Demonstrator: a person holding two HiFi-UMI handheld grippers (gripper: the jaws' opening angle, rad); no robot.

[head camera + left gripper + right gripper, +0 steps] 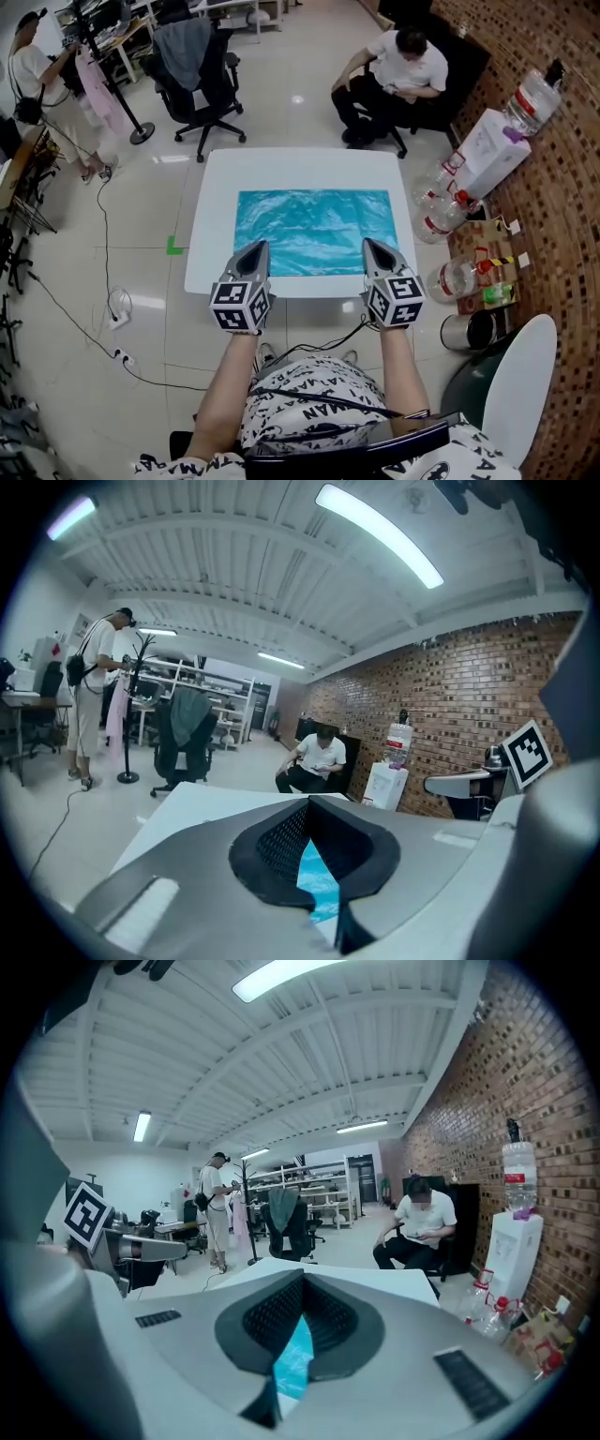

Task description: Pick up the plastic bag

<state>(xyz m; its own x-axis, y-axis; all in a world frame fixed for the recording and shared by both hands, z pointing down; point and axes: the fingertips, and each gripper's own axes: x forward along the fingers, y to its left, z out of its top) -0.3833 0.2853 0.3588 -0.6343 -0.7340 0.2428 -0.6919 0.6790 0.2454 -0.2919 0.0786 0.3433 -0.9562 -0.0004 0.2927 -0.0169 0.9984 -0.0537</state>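
A turquoise plastic bag [314,230] lies flat on the white table [214,187]. Both grippers rest at its near edge, side by side. The left gripper [255,247] sits on the near left corner with its jaws together. The right gripper [372,246] sits on the near right corner, jaws also together. In the left gripper view the left gripper [309,801] is closed at the tips, and a strip of the bag [317,883] shows in the slit behind them. The right gripper [302,1279] looks the same, with the bag [296,1363] in its slit.
A seated person [394,70] and a black office chair [202,75] are beyond the table's far edge. Water bottles [441,202], a white dispenser [492,141] and a metal can [466,330] stand along the brick wall at right. Cables [103,309] run over the floor at left.
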